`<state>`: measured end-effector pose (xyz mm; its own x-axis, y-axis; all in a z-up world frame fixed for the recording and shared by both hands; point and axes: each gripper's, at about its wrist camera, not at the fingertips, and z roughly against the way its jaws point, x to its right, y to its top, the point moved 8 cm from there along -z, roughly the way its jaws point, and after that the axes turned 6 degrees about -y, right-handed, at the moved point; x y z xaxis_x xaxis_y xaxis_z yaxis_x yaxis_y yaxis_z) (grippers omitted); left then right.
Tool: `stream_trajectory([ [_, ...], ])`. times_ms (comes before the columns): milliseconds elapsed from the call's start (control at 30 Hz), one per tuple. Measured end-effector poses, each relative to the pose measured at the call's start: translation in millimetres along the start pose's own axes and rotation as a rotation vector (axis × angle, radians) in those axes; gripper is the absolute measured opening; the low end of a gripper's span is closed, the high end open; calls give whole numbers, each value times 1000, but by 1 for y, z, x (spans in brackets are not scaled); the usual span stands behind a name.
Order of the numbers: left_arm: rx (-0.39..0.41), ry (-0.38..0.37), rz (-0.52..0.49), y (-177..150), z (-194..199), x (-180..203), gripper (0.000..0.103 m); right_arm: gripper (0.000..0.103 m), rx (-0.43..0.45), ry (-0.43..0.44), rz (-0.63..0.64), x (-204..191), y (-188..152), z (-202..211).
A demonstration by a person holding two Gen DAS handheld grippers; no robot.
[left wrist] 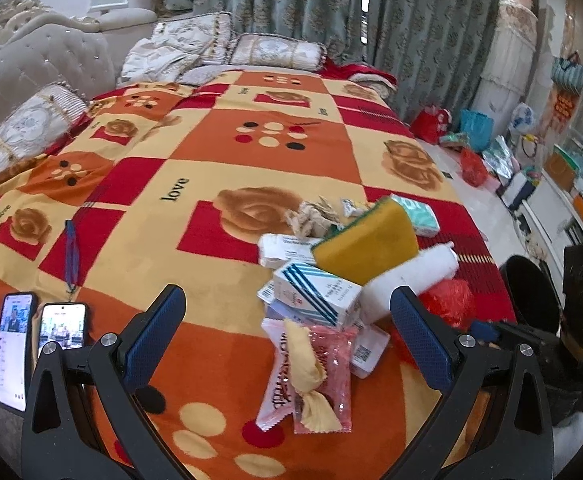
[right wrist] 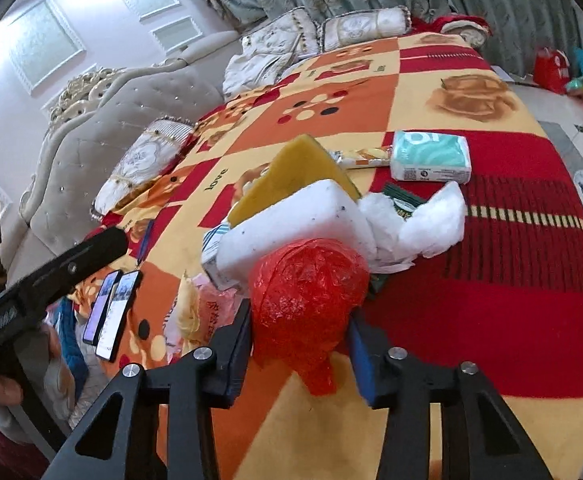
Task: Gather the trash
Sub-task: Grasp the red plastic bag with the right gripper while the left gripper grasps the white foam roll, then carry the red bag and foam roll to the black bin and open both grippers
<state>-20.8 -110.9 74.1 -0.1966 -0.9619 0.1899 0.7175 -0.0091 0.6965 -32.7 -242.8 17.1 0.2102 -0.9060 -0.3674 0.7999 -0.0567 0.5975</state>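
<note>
Your right gripper (right wrist: 299, 340) clenches the crumpled red plastic bag (right wrist: 307, 300) at the pile's near edge, your left gripper (left wrist: 287, 320) hangs released, and the sponge (left wrist: 367, 248), boxes and wrappers remain on the bedspread (left wrist: 211, 152), so you've barely begun.

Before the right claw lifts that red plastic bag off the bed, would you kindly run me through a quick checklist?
1. Red plastic bag sits between the right claw fingers: ok.
2. Fingers firmly clamped on the bag: cannot tell.
3. Bag free of the white foam block behind it: not ok, they touch.
4. Left claw open and holding nothing: ok.
5. Black bin beside the bed within view: ok.
6. Two phones apart from the trash pile: ok.
</note>
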Motion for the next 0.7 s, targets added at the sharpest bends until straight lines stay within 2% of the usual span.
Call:
stream_trajectory([
  [33, -4, -13, -7, 2, -2, -1, 101, 33, 10, -1, 0, 2, 0, 5],
  [200, -35, -73, -68, 4, -15, 21, 100, 31, 37, -35, 1, 21, -1, 33],
  [500, -106, -71, -260, 5, -59, 69, 99, 31, 86, -69, -74, 64, 9, 73],
  [533, -117, -62, -280, 5, -65, 72, 89, 31, 90, -71, -78, 66, 10, 75],
  [567, -142, -59, -299, 4, -72, 75, 75, 31, 91, -71, -83, 68, 10, 76],
  [600, -167, -61, -307, 2, -78, 77, 67, 31, 92, -72, -89, 71, 11, 77],
  [633, -203, -73, -310, -2, -84, 78, 54, 31, 93, -73, -93, 73, 11, 77],
  [667, -230, -80, -312, -5, -88, 79, 46, 31, 93, -75, -97, 75, 12, 78],
  [700, -252, -84, -314, -8, -92, 80, 44, 31, 95, -76, -99, 77, 11, 80],
])
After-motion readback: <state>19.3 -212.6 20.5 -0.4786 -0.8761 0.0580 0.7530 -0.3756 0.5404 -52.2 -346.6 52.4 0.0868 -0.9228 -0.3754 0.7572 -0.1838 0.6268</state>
